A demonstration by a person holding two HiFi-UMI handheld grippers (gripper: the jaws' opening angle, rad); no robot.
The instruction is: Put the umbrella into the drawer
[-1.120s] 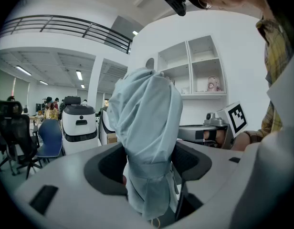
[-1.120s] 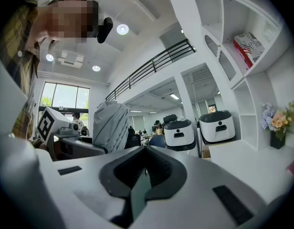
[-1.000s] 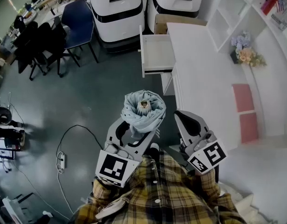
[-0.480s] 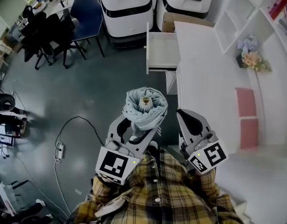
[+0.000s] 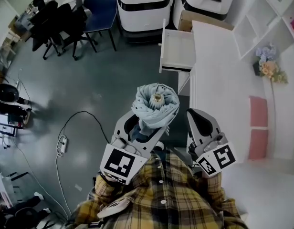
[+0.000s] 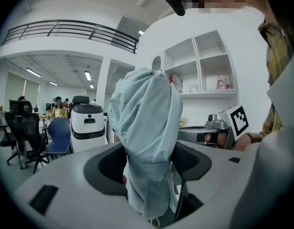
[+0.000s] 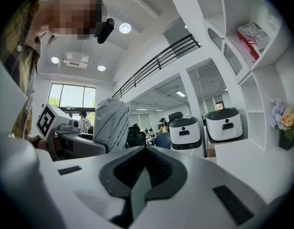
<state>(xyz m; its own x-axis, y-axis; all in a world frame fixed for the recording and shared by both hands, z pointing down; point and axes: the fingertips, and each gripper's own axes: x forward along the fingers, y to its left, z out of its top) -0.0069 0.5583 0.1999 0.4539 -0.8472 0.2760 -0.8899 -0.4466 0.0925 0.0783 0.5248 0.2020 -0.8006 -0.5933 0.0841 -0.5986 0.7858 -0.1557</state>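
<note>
Folded pale-blue fabric umbrella held, not yet stowed.
Left claw grips it; right claw clenched, seemingly empty; open white drawer well ahead.

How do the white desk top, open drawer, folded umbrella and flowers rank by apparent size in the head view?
1. White desk top, clearly largest.
2. Open drawer and folded umbrella: these look about alike. The umbrella is far nearer the camera, so I leave them unranked.
3. Flowers, smallest.
</note>
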